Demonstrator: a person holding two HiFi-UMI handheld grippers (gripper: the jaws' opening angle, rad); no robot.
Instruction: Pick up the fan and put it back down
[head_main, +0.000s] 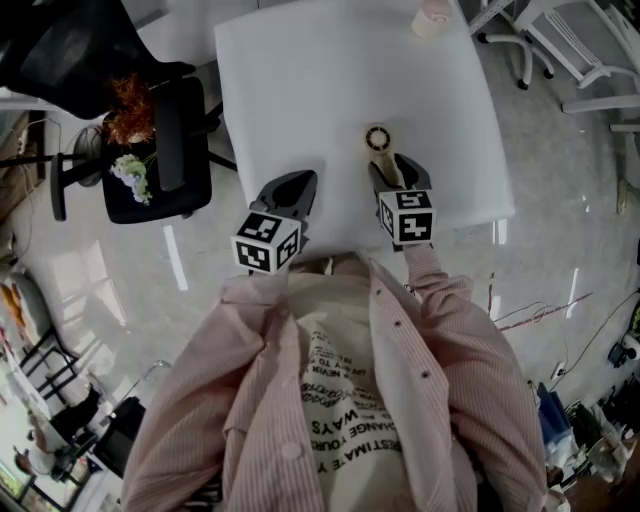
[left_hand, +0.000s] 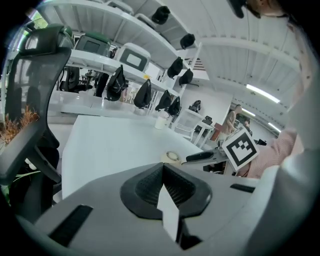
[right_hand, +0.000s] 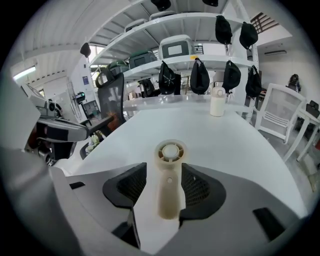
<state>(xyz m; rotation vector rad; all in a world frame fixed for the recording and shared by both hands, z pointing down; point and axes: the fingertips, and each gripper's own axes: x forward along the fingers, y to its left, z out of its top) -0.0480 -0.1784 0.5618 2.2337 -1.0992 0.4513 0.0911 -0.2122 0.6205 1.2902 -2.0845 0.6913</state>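
A cream hand-held fan (head_main: 378, 140) lies on the white table (head_main: 300, 90), its round head pointing away from me. In the right gripper view the fan (right_hand: 169, 170) has its handle between the two dark pads of my right gripper (right_hand: 163, 182). The jaws stand open, with a gap of table showing at the handle's left. In the head view the right gripper (head_main: 398, 170) sits just behind the fan. My left gripper (head_main: 298, 185) hangs to the fan's left over the table's near edge, shut and empty. The left gripper view shows the fan (left_hand: 172, 156) beyond its closed tips (left_hand: 163, 172).
A white cup (head_main: 432, 15) stands at the table's far edge. A black office chair (head_main: 165, 150) with flowers on its seat is close to the table's left side. White chairs (head_main: 560, 40) stand at the far right. The table's near edge runs just under both grippers.
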